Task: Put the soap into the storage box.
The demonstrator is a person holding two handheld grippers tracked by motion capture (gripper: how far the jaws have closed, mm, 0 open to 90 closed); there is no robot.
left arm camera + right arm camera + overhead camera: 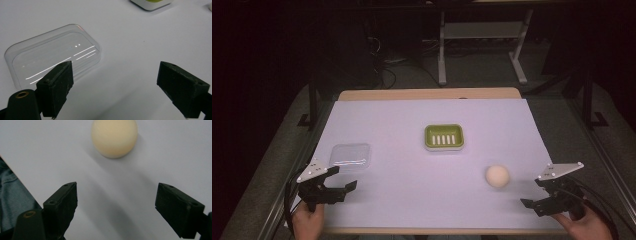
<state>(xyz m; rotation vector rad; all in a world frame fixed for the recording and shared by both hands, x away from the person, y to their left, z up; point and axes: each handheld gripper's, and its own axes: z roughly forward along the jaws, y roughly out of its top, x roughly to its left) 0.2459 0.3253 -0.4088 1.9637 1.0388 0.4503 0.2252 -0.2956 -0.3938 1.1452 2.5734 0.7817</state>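
A person at a white-covered table (pixel 412 200) holds two grippers low at the near edge, each aimed at a different object; the right gripper (pixel 548 197) faces a pale round ball (pixel 497 176) lying near it on the sheet, toward the table's right front, and the left gripper (pixel 338 186) faces a clear plastic lid (pixel 350 154) lying flat just beyond it at the left front. A green soap dish (pixel 443 136) sits in the middle of the table, well apart from both.

The likely step is a reach for the ball, and it looks best done by sliding the right gripper straight forward so the ball sits centred between the jaws, then closing slowly across its widest part; a round thing would probably roll off at a glancing touch. The lid, shallow and slick, would call for a grip on its raised rim.

In the right gripper view the jaws stand wide apart, holding nothing, the ball (pixel 114 138) ahead and untouched; in the left gripper view the jaws are likewise spread wide and empty, the lid (pixel 53 53) just beyond the left-hand jaw, with no visible contact.
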